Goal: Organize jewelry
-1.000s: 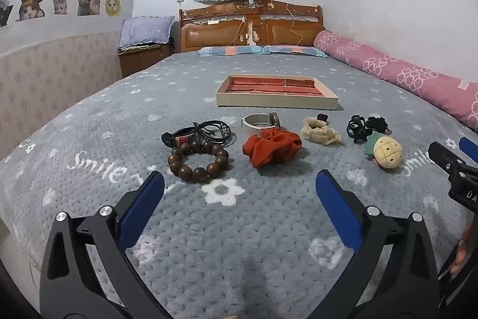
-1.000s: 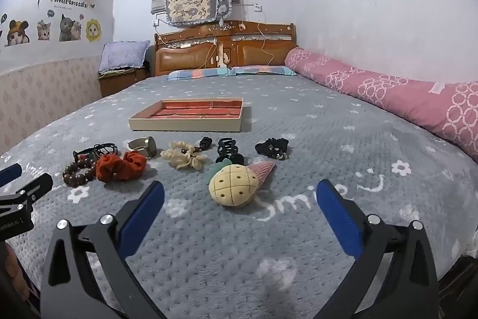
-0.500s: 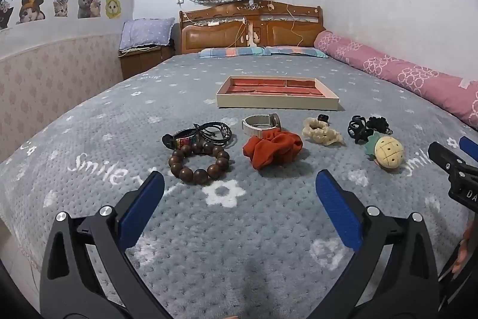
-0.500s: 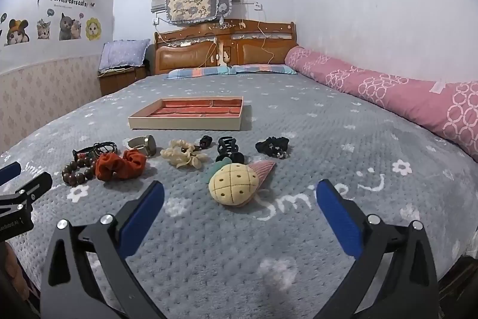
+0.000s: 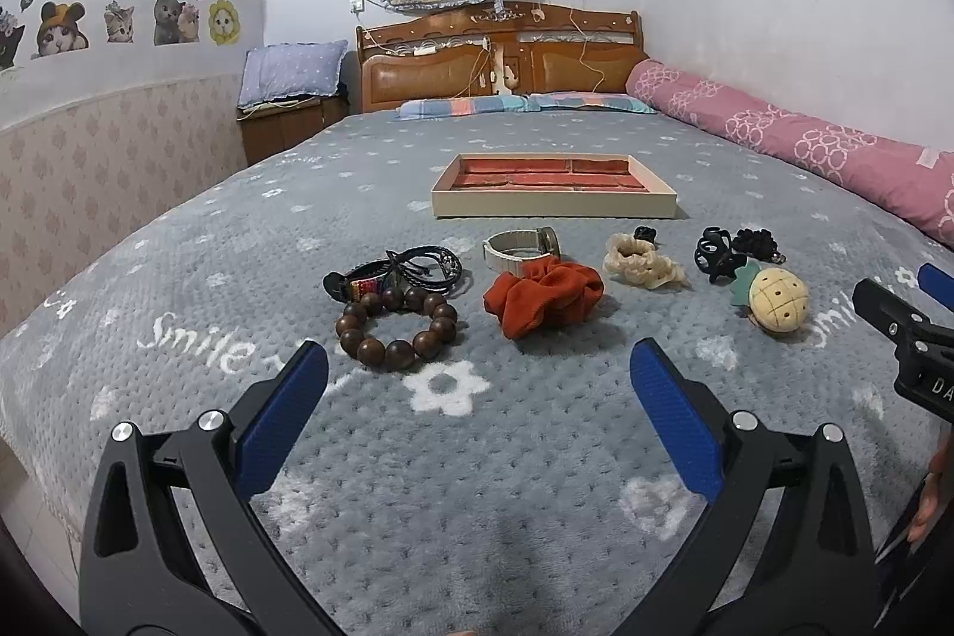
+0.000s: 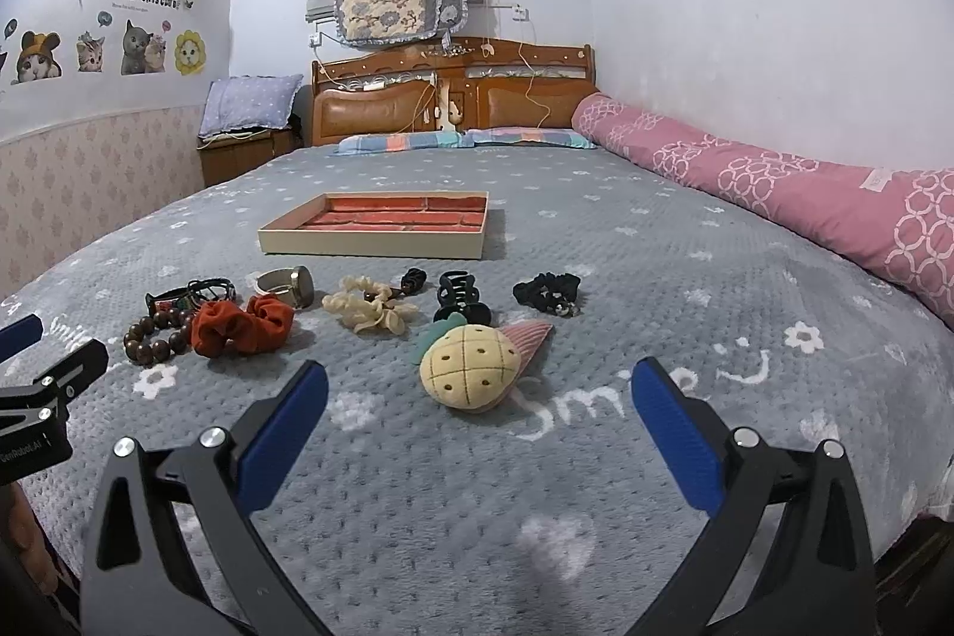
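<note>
A row of pieces lies on the grey bedspread: a wooden bead bracelet (image 5: 396, 329) (image 6: 156, 338), dark cord bracelets (image 5: 411, 269), a white-strap watch (image 5: 522, 248) (image 6: 289, 284), an orange scrunchie (image 5: 542, 296) (image 6: 241, 323), a cream scrunchie (image 5: 641, 263) (image 6: 369, 308), a black claw clip (image 5: 715, 254) (image 6: 459, 299), a black scrunchie (image 6: 547, 291) and a pineapple clip (image 5: 775, 302) (image 6: 468, 365). Behind them stands a cream tray (image 5: 554, 205) (image 6: 372, 242) with a red lining. My left gripper (image 5: 477, 397) is open, short of the beads and orange scrunchie. My right gripper (image 6: 477, 397) is open, just short of the pineapple clip.
A pink bolster (image 6: 775, 195) runs along the bed's right side. A wooden headboard (image 5: 501, 58) and striped pillows stand at the far end. A nightstand with a blue pillow (image 5: 292, 70) is at the back left. The bed's near edge is just under both grippers.
</note>
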